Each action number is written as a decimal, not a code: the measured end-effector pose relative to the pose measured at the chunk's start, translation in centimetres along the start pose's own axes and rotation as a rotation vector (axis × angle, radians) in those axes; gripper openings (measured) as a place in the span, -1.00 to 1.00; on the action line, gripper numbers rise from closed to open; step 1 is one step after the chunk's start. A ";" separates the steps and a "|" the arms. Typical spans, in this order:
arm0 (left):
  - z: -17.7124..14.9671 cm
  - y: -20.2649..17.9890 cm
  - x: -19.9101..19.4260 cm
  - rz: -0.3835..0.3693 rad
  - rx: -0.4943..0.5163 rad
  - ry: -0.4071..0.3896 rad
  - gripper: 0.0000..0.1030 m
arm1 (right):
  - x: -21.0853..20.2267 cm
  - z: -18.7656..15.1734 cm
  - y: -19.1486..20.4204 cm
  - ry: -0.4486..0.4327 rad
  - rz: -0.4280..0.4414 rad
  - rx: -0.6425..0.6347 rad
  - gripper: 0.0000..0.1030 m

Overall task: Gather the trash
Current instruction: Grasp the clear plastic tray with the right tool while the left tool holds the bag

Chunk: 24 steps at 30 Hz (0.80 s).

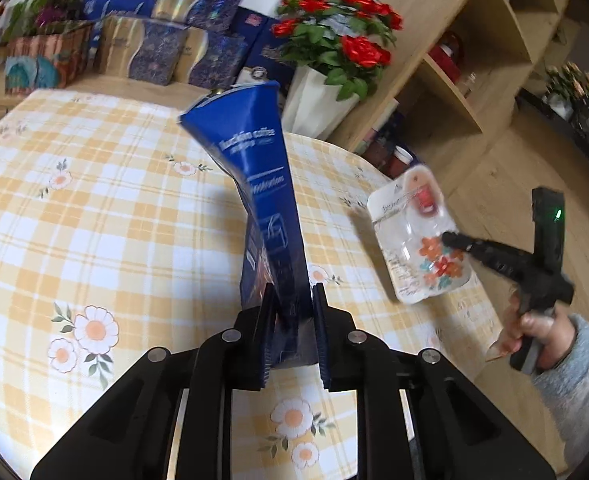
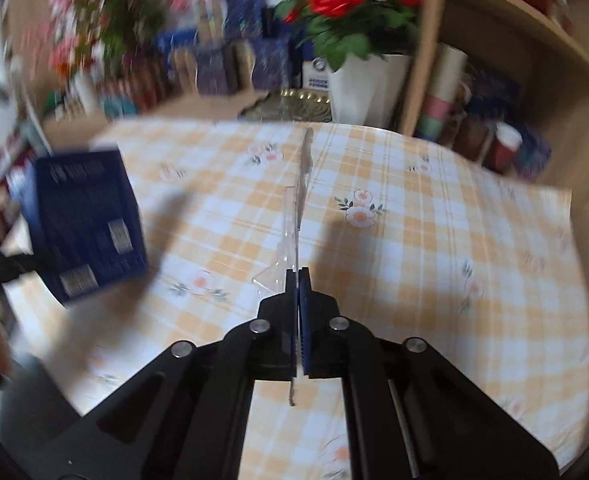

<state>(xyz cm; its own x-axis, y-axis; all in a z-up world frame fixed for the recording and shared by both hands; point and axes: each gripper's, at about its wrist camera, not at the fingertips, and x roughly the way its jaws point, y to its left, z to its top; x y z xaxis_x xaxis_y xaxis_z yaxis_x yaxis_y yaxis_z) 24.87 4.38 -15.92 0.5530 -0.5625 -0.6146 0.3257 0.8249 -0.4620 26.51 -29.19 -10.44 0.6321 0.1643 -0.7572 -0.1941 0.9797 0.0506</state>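
My left gripper (image 1: 292, 300) is shut on a flattened blue coffee box (image 1: 254, 184) and holds it upright above the checked tablecloth (image 1: 94, 208). The same blue box (image 2: 84, 220) shows blurred at the left of the right wrist view. My right gripper (image 2: 297, 276) is shut on a thin clear plastic blister pack (image 2: 300, 200), seen edge-on above the table. In the left wrist view the right gripper (image 1: 450, 240) pinches that flat pack (image 1: 418, 240), which has a white card with a red item and orange flowers.
A white pot of red roses (image 1: 334, 52) stands at the table's far edge, beside blue and gold gift boxes (image 1: 166, 44). A wooden shelf unit (image 1: 462, 64) with cups stands to the right. A gold tray (image 2: 290, 106) lies behind the table.
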 end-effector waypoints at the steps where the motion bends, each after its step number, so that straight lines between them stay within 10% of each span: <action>1: -0.1 -0.4 -0.3 -0.001 0.018 0.006 -0.66 | -0.7 -0.4 -0.4 -0.010 0.024 0.036 -0.89; 24: -3.6 -5.6 -1.6 0.058 0.191 0.099 -0.63 | -8.8 -9.6 1.8 -0.082 0.113 0.125 -0.89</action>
<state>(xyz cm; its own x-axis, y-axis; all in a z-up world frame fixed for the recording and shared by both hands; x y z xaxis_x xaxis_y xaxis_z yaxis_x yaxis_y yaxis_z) 19.46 0.45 -14.66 0.5000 -0.5083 -0.7011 0.4402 0.8464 -0.2997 13.46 -30.01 -9.93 0.6714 0.2776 -0.6872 -0.1756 0.9604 0.2164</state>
